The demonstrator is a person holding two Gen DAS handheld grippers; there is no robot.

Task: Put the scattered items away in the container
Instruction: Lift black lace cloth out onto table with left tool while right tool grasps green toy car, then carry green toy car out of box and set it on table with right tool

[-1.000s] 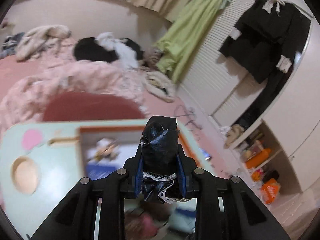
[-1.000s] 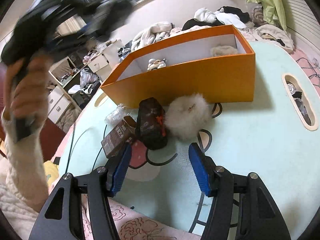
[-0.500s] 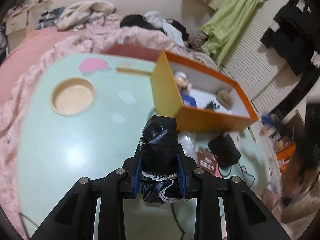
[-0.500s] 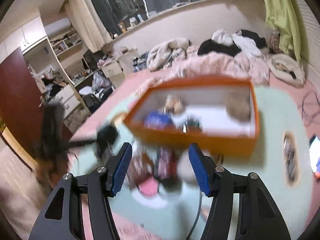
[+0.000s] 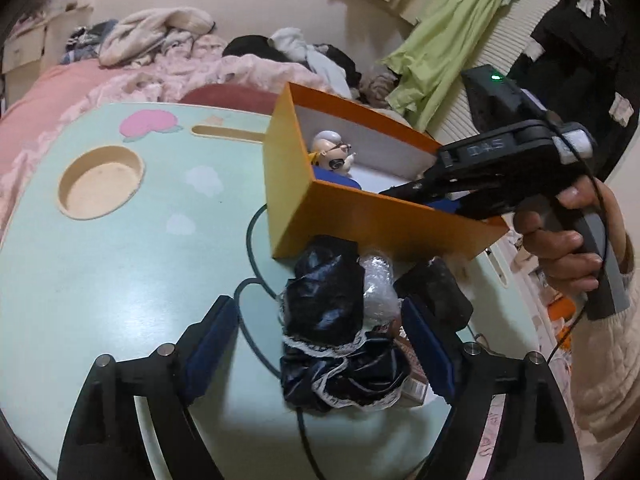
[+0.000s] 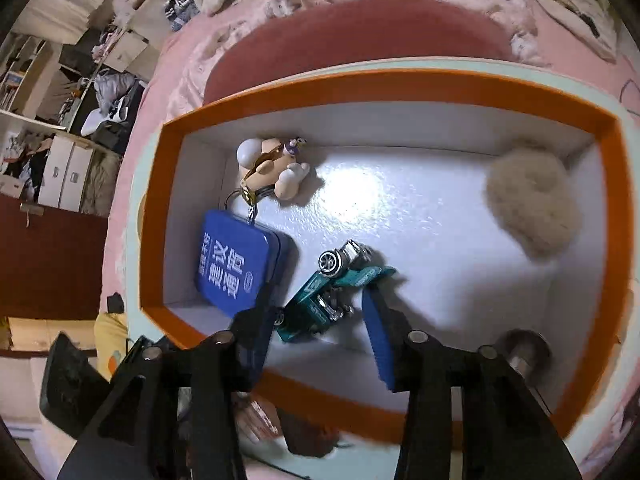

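The orange box (image 5: 360,216) stands on the mint table (image 5: 120,272). My left gripper (image 5: 320,340) is open; a black lace-trimmed cloth bundle (image 5: 332,336) lies between its jaws, not pinched, outside the box. Bubble wrap (image 5: 380,292), a black pouch (image 5: 436,292) and a brown packet (image 5: 412,388) lie beside it. My right gripper (image 6: 320,320) is open and reaches down into the box (image 6: 400,88), jaws on either side of a teal toy car (image 6: 328,296). Inside also lie a blue tin (image 6: 236,264), a figurine keychain (image 6: 272,168) and a tan fluffy ball (image 6: 532,204).
The right gripper and hand (image 5: 560,208) reach over the box's near right corner in the left wrist view. A black cable (image 5: 252,280) runs over the table. A round recess (image 5: 100,188) sits at the table's left. A bed with clothes (image 5: 160,48) lies behind.
My left gripper has opened and let go of the black cloth bundle on the table near the box. My right gripper has moved over and down into the box, around the teal car.
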